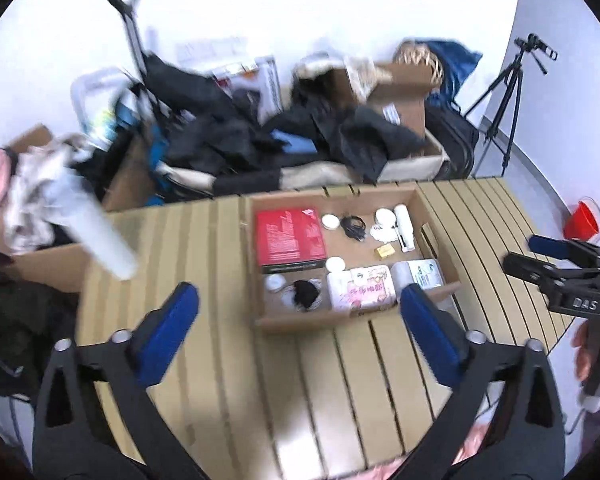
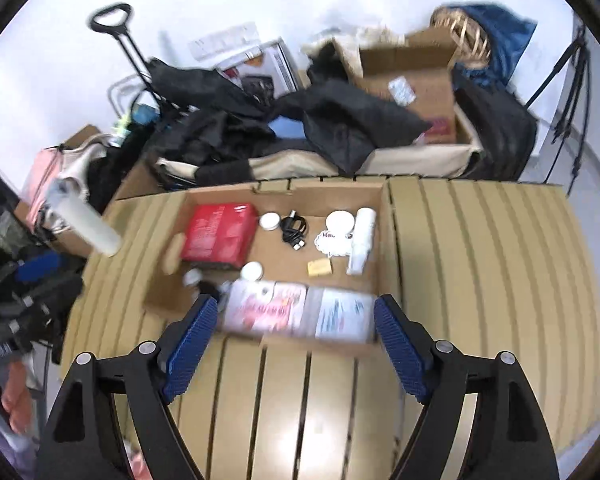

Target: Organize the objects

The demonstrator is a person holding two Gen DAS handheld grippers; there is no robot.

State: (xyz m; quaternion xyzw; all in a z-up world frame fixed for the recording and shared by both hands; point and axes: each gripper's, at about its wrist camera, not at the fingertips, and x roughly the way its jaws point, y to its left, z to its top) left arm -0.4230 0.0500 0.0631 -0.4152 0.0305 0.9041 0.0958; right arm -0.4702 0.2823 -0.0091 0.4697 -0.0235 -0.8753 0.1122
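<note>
An open cardboard box (image 1: pixel 332 322) (image 2: pixel 388 240) lies on a tan slatted table (image 1: pixel 180 240) (image 2: pixel 480 260). Inside are a red box (image 1: pixel 288 236) (image 2: pixel 220 232), a black cable (image 1: pixel 354 226) (image 2: pixel 294 228), a white bottle (image 1: pixel 405 226) (image 2: pixel 362 240), a pink packet (image 1: pixel 364 286) (image 2: pixel 268 306) and several small white lids. My left gripper (image 1: pixel 300 300) hangs open above the box's near edge, with nothing between its blue pads. My right gripper (image 2: pixel 296 312) is also open and empty, above the same edge. It shows in the left wrist view at the right (image 1: pixel 528 256).
A white roll (image 1: pixel 100 240) (image 2: pixel 86 220) juts over the table's left corner. Behind the table are dark clothes (image 1: pixel 260 136), cardboard boxes and a trolley handle (image 1: pixel 124 0). A tripod (image 1: pixel 508 92) and a red cup (image 1: pixel 580 220) stand at the right. A hand (image 1: pixel 584 356) holds the right gripper.
</note>
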